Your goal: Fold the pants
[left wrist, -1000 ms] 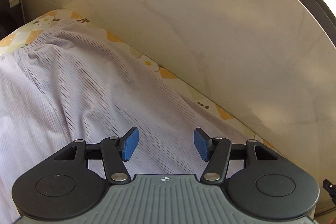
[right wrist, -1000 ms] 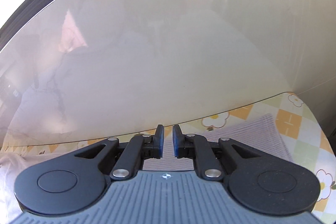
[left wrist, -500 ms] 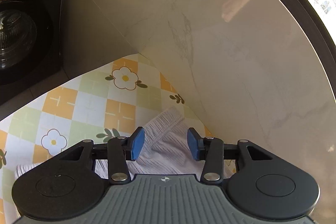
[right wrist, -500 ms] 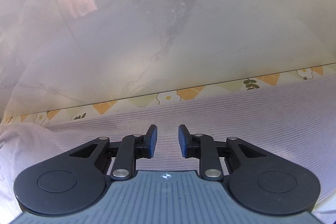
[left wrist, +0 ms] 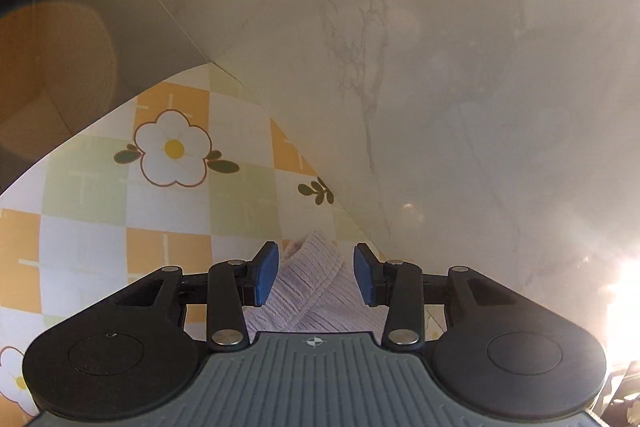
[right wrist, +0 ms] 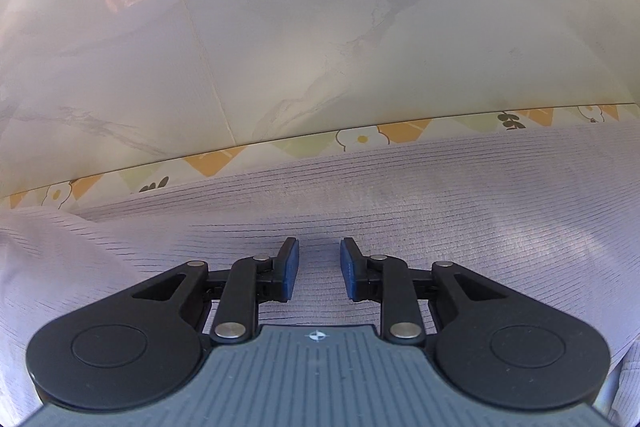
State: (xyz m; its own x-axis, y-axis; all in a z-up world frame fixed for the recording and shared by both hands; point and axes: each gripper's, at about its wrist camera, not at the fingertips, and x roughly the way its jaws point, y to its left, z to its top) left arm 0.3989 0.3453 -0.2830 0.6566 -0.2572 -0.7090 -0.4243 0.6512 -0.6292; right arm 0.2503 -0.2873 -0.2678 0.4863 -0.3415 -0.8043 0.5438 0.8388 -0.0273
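Observation:
The pants [right wrist: 440, 195] are pale lilac with thin dark stripes and lie flat on a checked flower tablecloth [right wrist: 224, 159] along the wall. In the left wrist view only one ribbed corner of the pants [left wrist: 310, 279] shows. It pokes up between the blue pads of my left gripper [left wrist: 316, 255], whose jaws are closing; gaps remain on both sides of the cloth. My right gripper [right wrist: 319, 247] hovers low over the middle of the fabric, open by a narrow gap, with nothing pinched between its pads.
A glossy marble wall [left wrist: 400, 67] rises right behind the table's far edge. The tablecloth [left wrist: 100, 187] stretches left of the pants corner to the table's end, with a dark appliance beyond. Sun glare washes out the right edge of the left wrist view.
My left gripper has travelled along the pants to their end corner near the table's edge, and its jaws have narrowed. My right gripper has sunk toward the fabric and its jaws have parted.

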